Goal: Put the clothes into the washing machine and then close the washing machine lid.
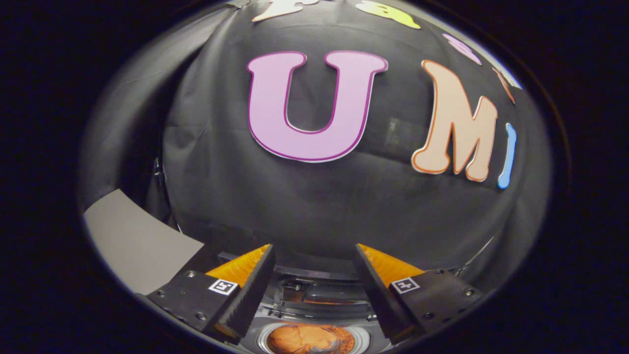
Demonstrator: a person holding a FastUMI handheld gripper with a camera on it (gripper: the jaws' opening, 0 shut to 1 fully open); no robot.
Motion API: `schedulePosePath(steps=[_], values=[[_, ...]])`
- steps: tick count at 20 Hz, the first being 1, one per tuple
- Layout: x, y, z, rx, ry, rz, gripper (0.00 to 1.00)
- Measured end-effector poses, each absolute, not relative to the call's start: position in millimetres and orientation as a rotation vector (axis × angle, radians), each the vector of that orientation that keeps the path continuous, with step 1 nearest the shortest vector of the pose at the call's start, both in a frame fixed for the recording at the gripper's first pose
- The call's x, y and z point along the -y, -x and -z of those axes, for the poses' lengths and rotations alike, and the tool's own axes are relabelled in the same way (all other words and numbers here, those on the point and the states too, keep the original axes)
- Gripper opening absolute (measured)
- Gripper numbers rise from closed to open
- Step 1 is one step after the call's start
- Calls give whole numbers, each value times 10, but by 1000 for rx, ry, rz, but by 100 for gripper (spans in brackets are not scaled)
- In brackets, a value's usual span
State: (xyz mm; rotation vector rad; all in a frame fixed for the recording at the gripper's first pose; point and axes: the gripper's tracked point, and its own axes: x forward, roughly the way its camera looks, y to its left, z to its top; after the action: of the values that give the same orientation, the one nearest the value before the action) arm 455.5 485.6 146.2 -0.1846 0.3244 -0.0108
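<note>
Gripper (314, 275) raised, aimed at the booth wall; fingers spread wide apart, nothing between them. Likely lifted clear after a drop, or set for the lid step — a judgement only. Washing machine (319, 295) sits below and between the fingers, seen from above. Its round drum opening holds orange clothes (307, 339), bunched and crumpled, lying inside the rim. A glossy panel just beyond the opening may be the raised lid; cannot confirm. Lid not yet closed. Grey tabletop (132, 241) lies off the left finger.

The hand-held gripper (313, 255) is level, its fingers spread wide apart, gripping nothing
</note>
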Motion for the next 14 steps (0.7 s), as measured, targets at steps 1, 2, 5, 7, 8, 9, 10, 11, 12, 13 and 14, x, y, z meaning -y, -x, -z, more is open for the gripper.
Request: schedulePosePath(steps=[1, 2, 5, 7, 8, 9, 10, 11, 12, 13, 14], values=[[-4839, -4607, -1380, -336, 181, 18, 98], [-4824, -4652, -1315, -349, 180, 22, 98], [-4839, -4681, -1224, -370, 107, 27, 98], [-4858, -4662, -1216, -380, 51, 26, 98], [-4864, -4649, -1218, -379, 47, 17, 98], [-4855, -4669, -1224, -362, 55, 7, 98], [-4857, -4662, -1226, -353, 50, 5, 98], [-4863, -4670, -1231, -337, 49, 2, 99], [-4856, -4677, -1242, -327, 52, -1, 99], [-4853, -4691, -1239, -313, 54, -2, 99], [-4855, -4691, -1245, -308, 54, -3, 98]])
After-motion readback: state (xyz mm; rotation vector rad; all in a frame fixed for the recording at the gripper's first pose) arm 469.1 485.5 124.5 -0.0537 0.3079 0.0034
